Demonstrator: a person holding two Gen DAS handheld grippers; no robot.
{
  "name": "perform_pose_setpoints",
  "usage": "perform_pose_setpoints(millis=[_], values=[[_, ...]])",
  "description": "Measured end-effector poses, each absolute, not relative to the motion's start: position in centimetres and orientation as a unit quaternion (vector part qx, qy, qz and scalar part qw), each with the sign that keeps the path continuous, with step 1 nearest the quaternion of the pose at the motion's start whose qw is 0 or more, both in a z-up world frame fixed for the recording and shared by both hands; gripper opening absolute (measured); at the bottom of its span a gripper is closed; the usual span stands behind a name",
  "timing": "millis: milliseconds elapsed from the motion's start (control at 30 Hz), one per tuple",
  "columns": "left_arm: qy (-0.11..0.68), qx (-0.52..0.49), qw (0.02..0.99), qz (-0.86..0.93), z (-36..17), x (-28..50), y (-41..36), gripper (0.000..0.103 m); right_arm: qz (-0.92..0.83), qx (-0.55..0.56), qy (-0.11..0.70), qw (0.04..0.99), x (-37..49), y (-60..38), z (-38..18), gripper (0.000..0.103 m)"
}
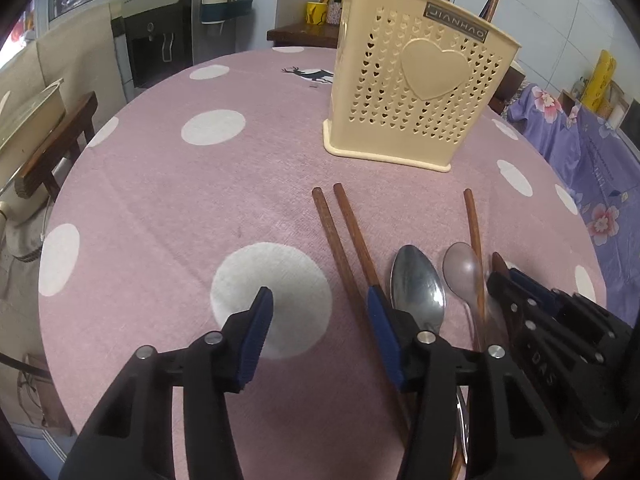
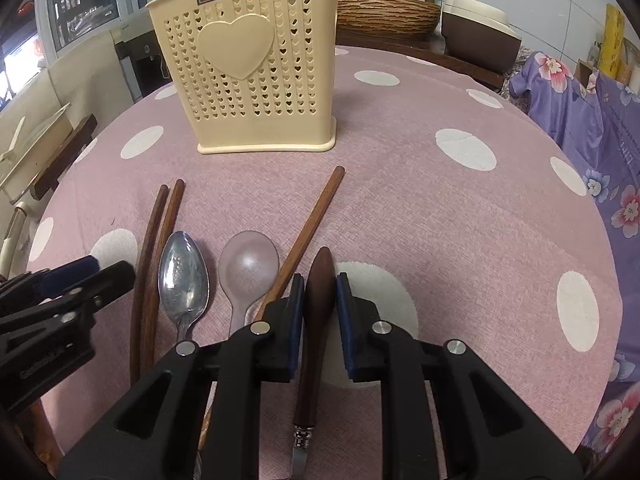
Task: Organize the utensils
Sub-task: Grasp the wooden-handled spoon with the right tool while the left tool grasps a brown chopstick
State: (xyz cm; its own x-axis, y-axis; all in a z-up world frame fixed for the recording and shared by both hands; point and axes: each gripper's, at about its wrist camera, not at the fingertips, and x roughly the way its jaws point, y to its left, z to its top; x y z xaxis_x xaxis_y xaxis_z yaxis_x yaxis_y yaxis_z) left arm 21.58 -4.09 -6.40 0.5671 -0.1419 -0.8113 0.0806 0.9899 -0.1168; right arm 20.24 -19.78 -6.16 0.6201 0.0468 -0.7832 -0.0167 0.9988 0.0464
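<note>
Left tongs [image 1: 320, 312] hang released over the bench [image 1: 160, 200], one pad against the pair of chopsticks [image 1: 340, 232], nothing gripped. Next come the steel spoon [image 2: 183, 276], the pale spoon [image 2: 248, 268] and a lone chopstick [image 2: 312, 220]. Right tongs [image 2: 316, 288] are clenched on the wooden-handled knife [image 2: 318, 320], ready to lift. The holder [image 2: 256, 68] stands upright behind, bare cloth around it, bench edge well apart.

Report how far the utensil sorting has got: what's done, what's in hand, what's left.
Done: nothing visibly; no utensil shows above the rim of the cream holder, though its inside is hidden.
In hand: the right tongs bracket the wooden handle of a metal-necked utensil. The left tongs stand open over the chopstick pair.
Left: that pair, the steel spoon, the translucent spoon and a single chopstick, all on the tablecloth.
</note>
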Motion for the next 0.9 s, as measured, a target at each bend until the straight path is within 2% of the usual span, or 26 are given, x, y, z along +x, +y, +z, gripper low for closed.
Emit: perform_pose_setpoints(millis=[167,400,767,900], values=[[0.458,-0.029,0.887,-0.045,-6.5,22.1,-4.7,0.04,0.021,0.023,0.435,0.9,20.2,-20.0,-6.2,0.017],[0.455,0.02,0.89,-0.005,-6.8,23.3,-6.4,0.039,0.026,0.023,0.434,0.9,20.1,-20.1,-6.2,0.017],[0.465,0.014,0.885,0.009,-6.7,26.1,-5.8,0.039,0.028,0.021,0.44,0.897,20.3,-20.1,-6.2,0.017],[0.465,0.017,0.885,0.008,-6.6,26.8,-6.1,0.03,0.026,0.021,0.44,0.897,20.3,-20.1,-6.2,0.017]])
